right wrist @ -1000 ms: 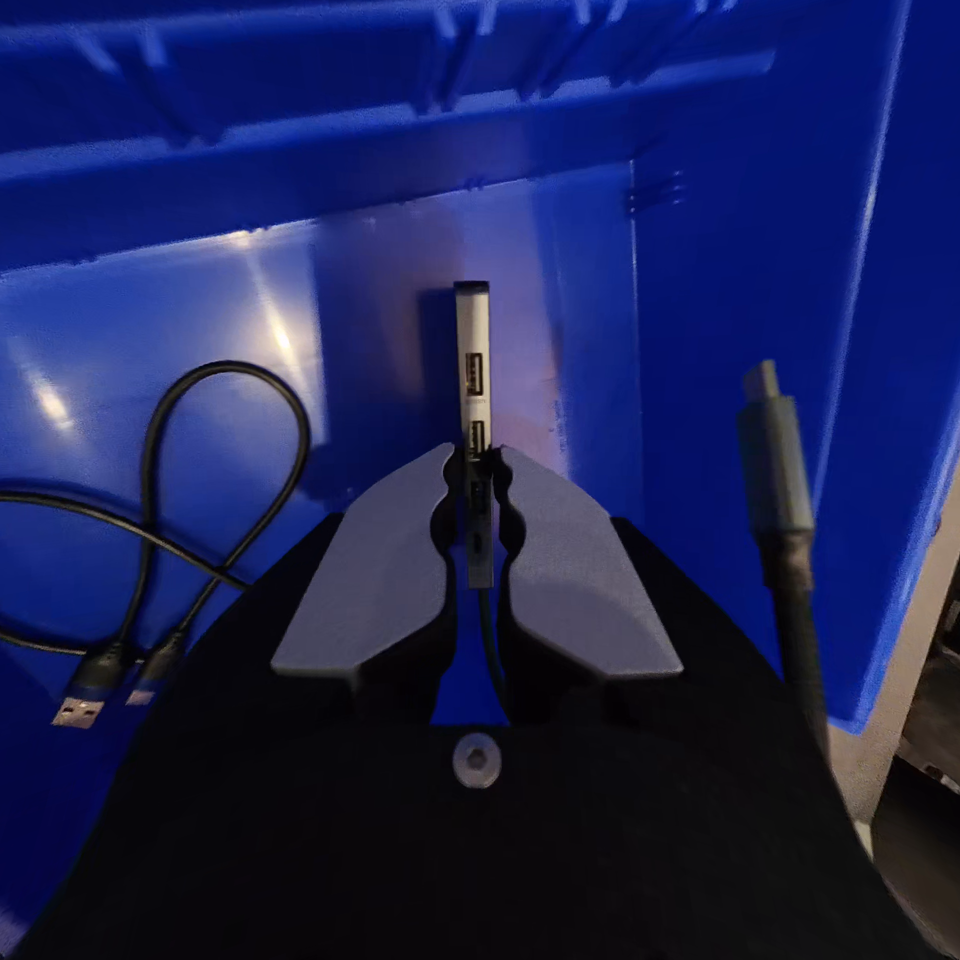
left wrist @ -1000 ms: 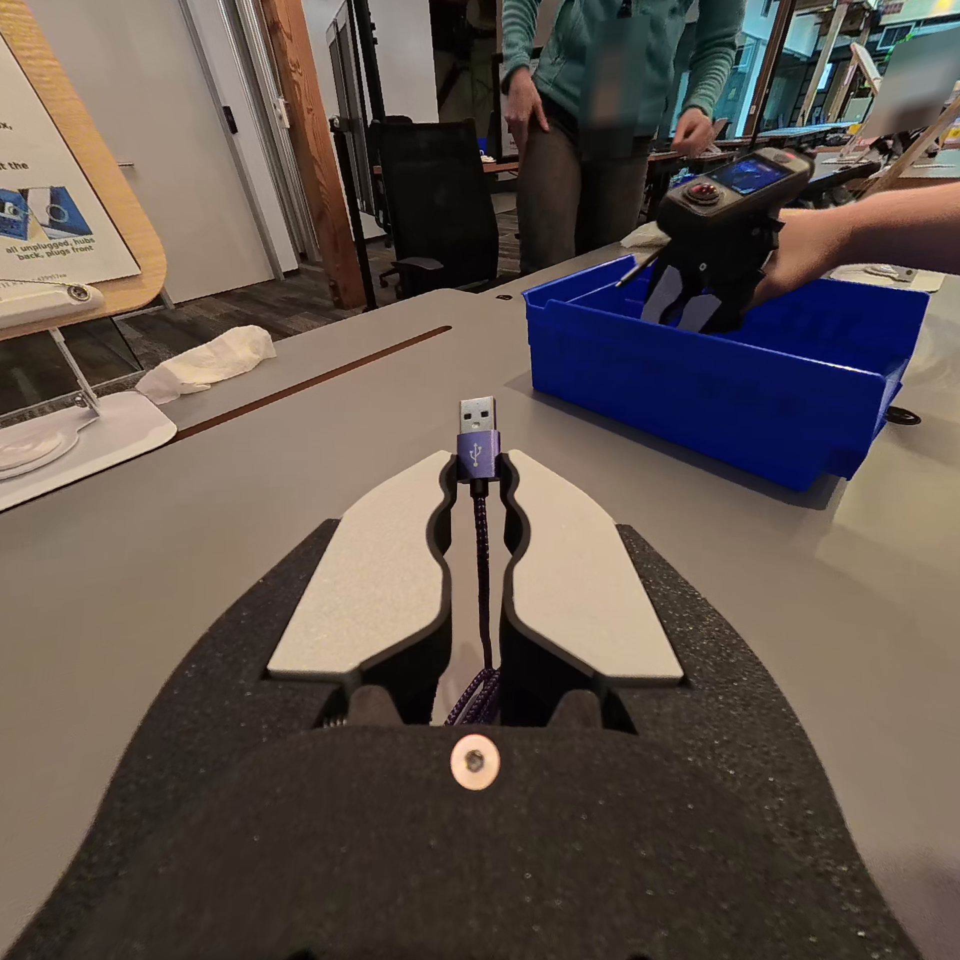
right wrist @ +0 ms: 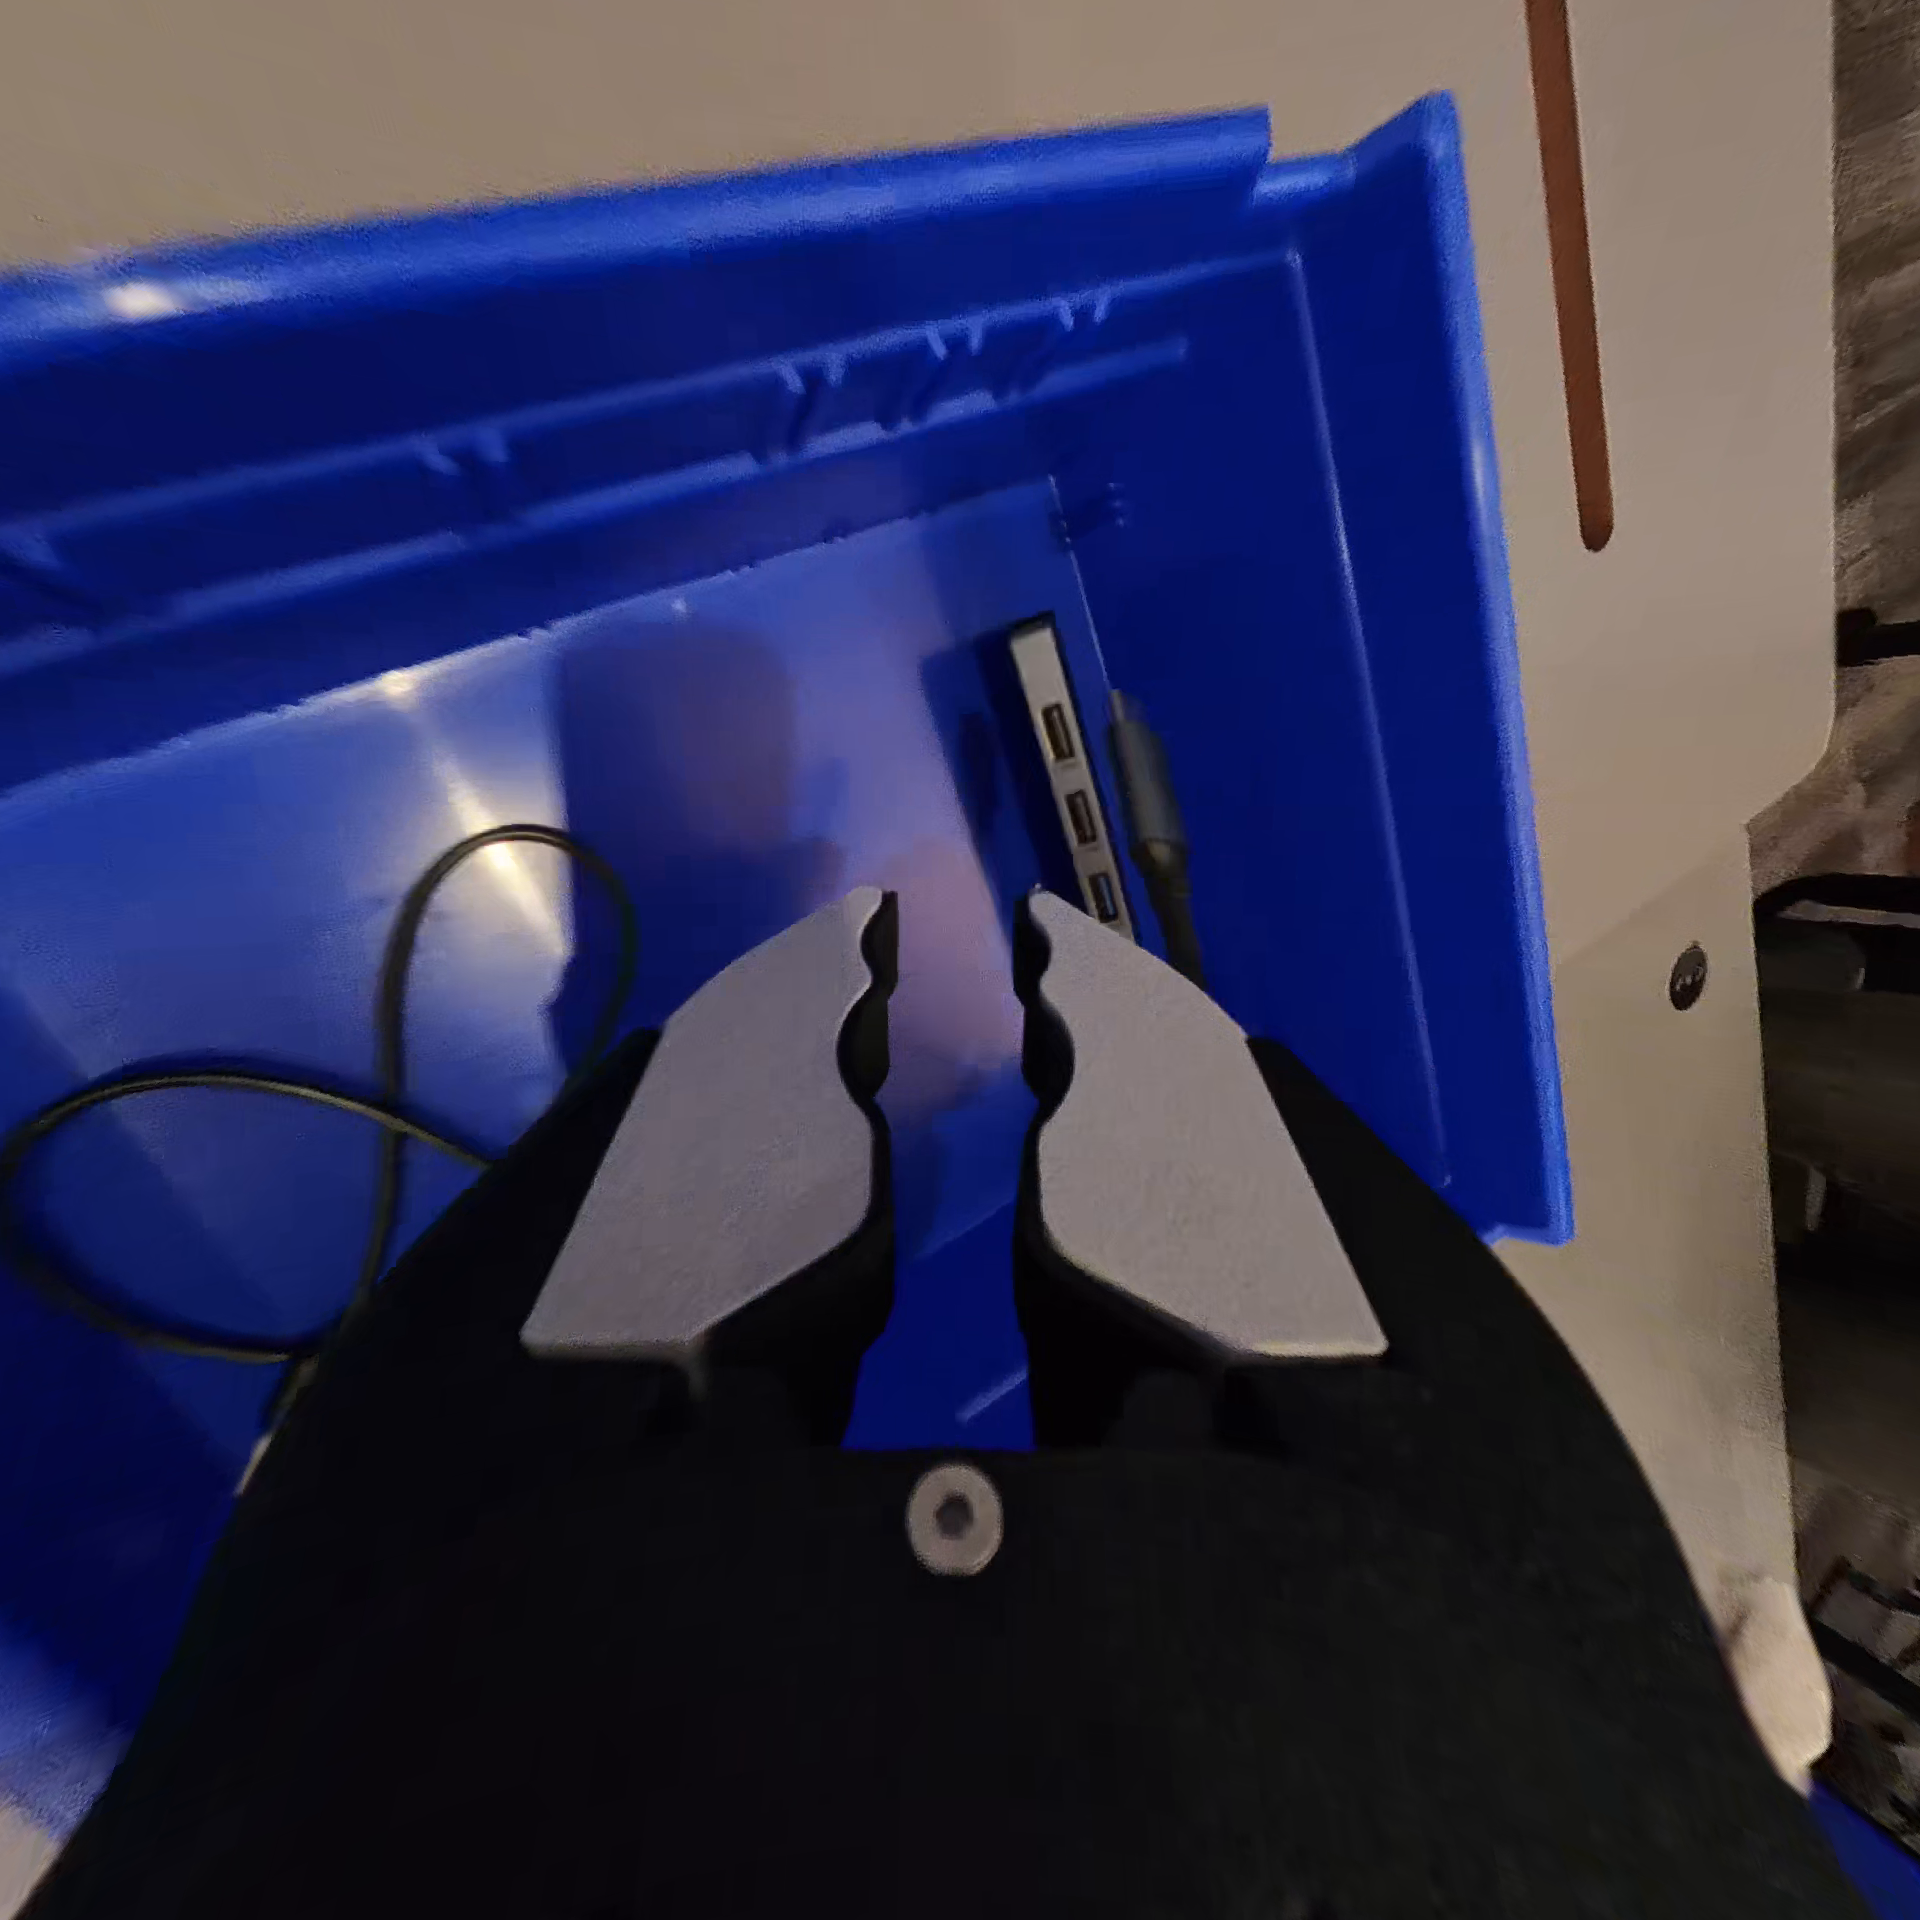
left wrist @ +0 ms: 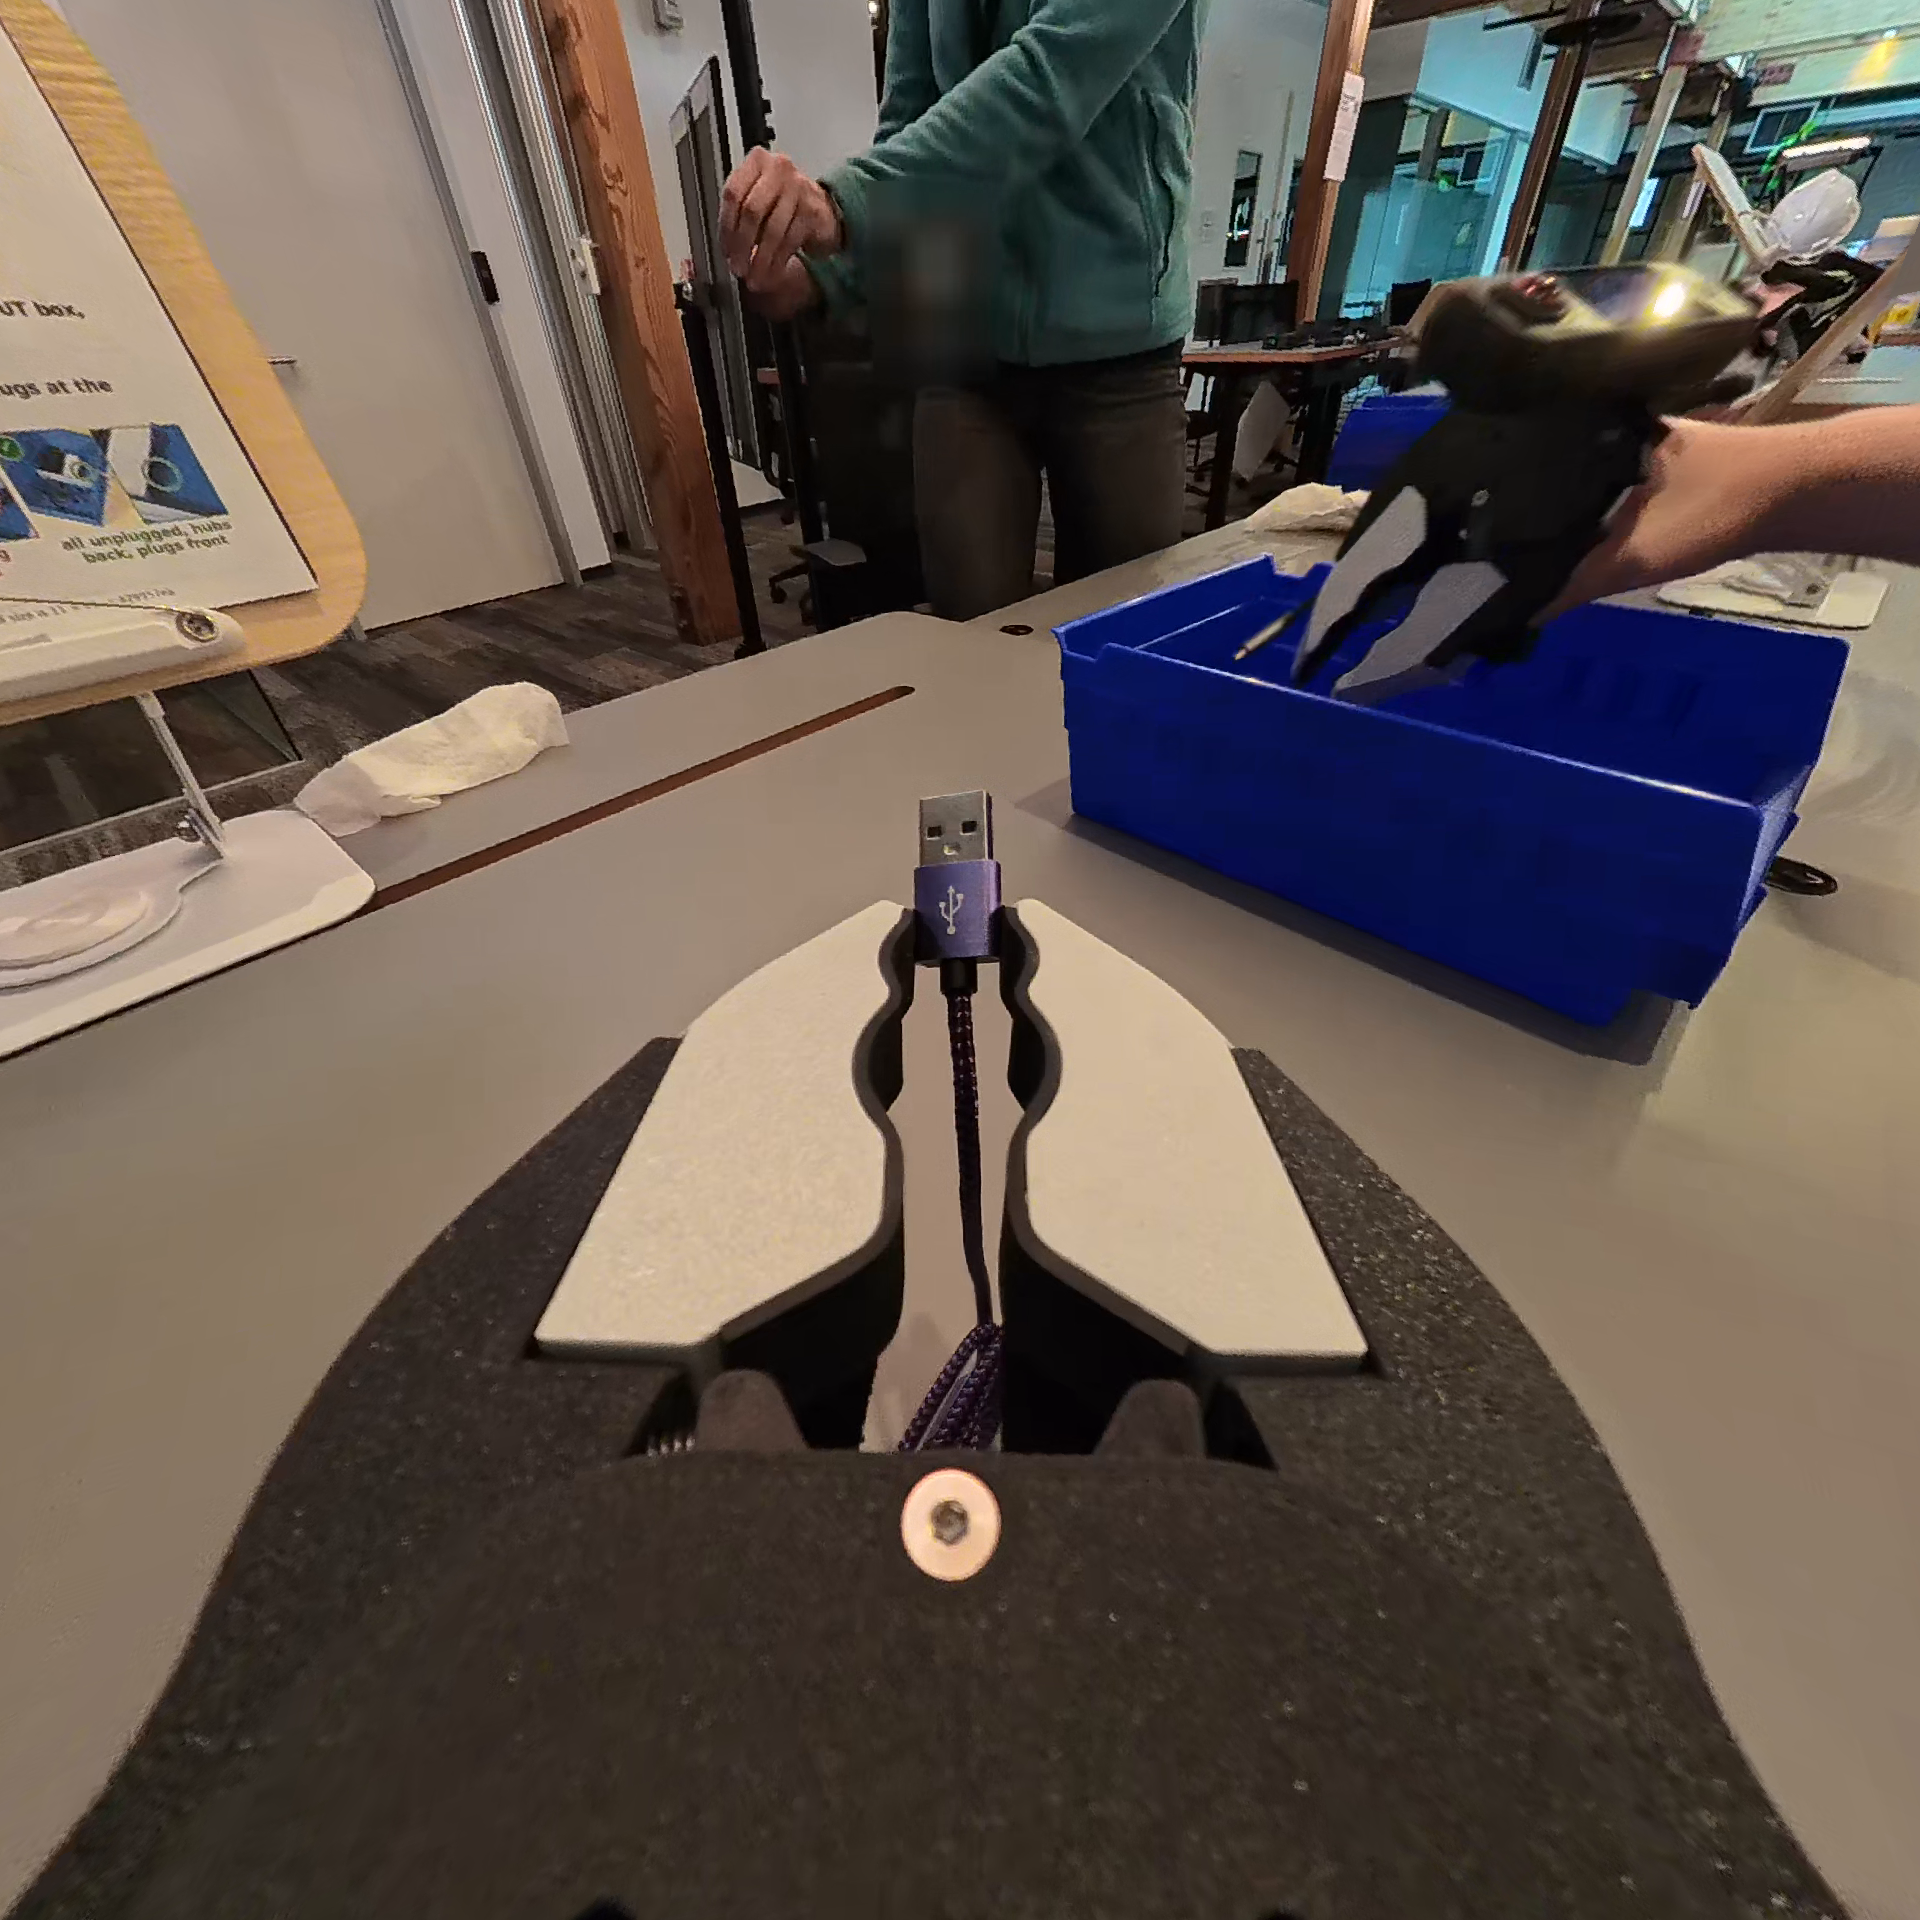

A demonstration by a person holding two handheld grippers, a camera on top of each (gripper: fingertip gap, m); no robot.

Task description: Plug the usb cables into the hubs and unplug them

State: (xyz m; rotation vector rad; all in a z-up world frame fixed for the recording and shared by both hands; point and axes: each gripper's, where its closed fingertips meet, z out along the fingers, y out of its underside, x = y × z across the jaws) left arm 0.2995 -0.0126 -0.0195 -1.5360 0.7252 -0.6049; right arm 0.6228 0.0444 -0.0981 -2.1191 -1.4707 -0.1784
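My left gripper (left wrist: 954,914) is shut on a purple braided USB cable (left wrist: 956,904); its metal plug points forward above the grey table (left wrist: 312,1091). My right gripper (right wrist: 954,909) is open and empty, raised over the blue bin (right wrist: 1455,520). It also shows in the left wrist view (left wrist: 1392,634), over the blue bin (left wrist: 1403,821). A slim grey USB hub (right wrist: 1070,790) lies on the bin floor by the right wall, with its grey cable plug (right wrist: 1143,790) beside it. A thin black cable (right wrist: 395,1039) loops at the bin's left.
A crumpled white tissue (left wrist: 436,758) lies on the table at the left. An instruction board on a white stand (left wrist: 156,416) stands at the far left. A person in a teal top (left wrist: 1039,208) stands behind the table. A brown slot (left wrist: 644,795) runs across the tabletop. The grippers' ends are close to 35 cm from one another.
My right gripper has let go of the grey hub, opened and lifted up out of the bin. The hub now lies by the bin's right wall. My left gripper still holds the purple cable.
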